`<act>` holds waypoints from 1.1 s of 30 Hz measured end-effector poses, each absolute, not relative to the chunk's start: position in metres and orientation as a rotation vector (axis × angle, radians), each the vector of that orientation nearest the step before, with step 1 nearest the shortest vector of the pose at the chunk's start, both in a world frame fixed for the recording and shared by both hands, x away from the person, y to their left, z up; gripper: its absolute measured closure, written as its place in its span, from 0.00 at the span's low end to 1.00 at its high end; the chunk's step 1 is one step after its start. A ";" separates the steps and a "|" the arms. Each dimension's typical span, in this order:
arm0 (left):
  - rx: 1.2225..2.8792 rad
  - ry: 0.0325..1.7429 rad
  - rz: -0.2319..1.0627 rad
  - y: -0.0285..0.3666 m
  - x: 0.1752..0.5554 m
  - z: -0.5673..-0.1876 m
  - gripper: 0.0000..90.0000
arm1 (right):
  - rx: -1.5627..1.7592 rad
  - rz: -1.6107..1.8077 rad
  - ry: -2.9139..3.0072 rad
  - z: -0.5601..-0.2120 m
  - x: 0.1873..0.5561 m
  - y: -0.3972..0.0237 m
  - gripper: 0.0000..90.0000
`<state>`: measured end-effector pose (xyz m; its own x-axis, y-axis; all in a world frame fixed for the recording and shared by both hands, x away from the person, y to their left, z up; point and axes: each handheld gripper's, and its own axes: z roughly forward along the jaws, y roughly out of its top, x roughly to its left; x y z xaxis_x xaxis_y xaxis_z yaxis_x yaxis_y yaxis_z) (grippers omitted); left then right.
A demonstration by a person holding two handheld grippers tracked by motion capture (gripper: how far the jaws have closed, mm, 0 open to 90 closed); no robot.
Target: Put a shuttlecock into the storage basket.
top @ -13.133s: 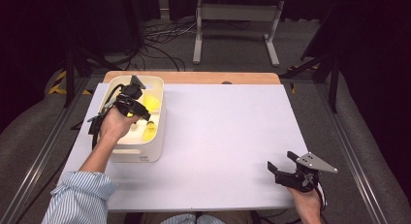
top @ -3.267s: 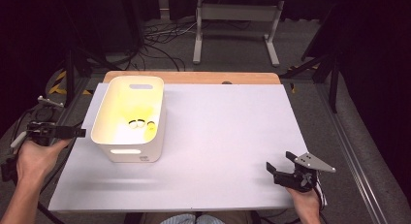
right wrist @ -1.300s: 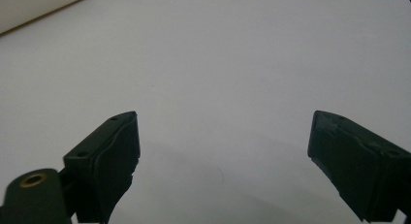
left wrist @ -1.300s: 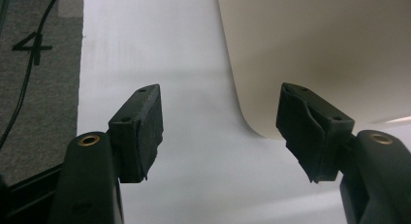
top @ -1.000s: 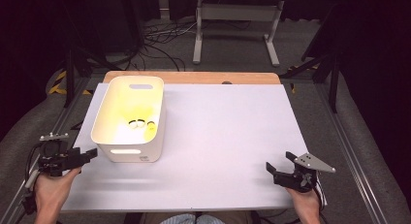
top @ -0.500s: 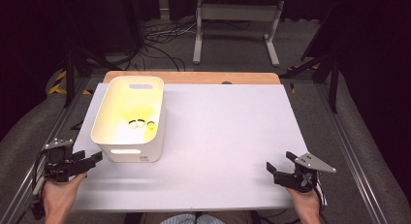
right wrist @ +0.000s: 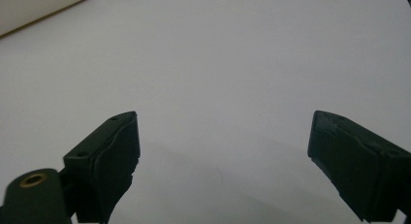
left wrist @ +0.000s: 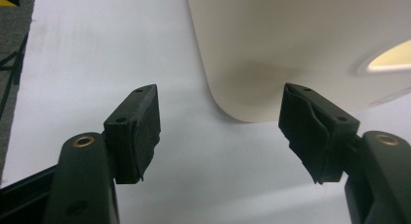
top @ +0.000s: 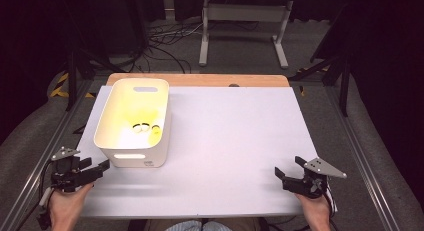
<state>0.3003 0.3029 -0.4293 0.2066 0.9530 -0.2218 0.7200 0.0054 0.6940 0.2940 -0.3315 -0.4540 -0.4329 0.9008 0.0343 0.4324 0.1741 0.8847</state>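
Left gripper [top: 100, 167]: jaws spread, have just widened further, nothing between; just beside near-left corner of white bin [top: 135, 123]. Right gripper [top: 286, 171]: jaws spread, empty, well apart from bin. Yellow items [top: 145, 127] lie inside bin, on white table [top: 235, 141].

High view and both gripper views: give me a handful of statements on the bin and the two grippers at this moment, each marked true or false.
1. The white bin stands at the left of the white table top. True.
2. The left gripper is shut on the bin's rim. False: its fingers are apart with nothing between them, short of the bin's near corner.
3. The bin holds small yellow things. True.
4. The right gripper holds a yellow thing. False: its fingers are open over the bare table top.
5. The bin lies tipped on its side. False: it stands upright, open end up.
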 end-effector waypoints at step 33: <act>1.742 1.485 0.441 0.291 0.288 -0.446 0.26 | 1.248 1.210 1.950 -0.454 0.294 -0.331 0.13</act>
<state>0.2876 0.2915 -0.4457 0.2539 0.9413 -0.2223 0.6670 -0.0040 0.7450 0.2935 -0.3309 -0.4537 -0.4377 0.8984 0.0357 0.4307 0.1747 0.8854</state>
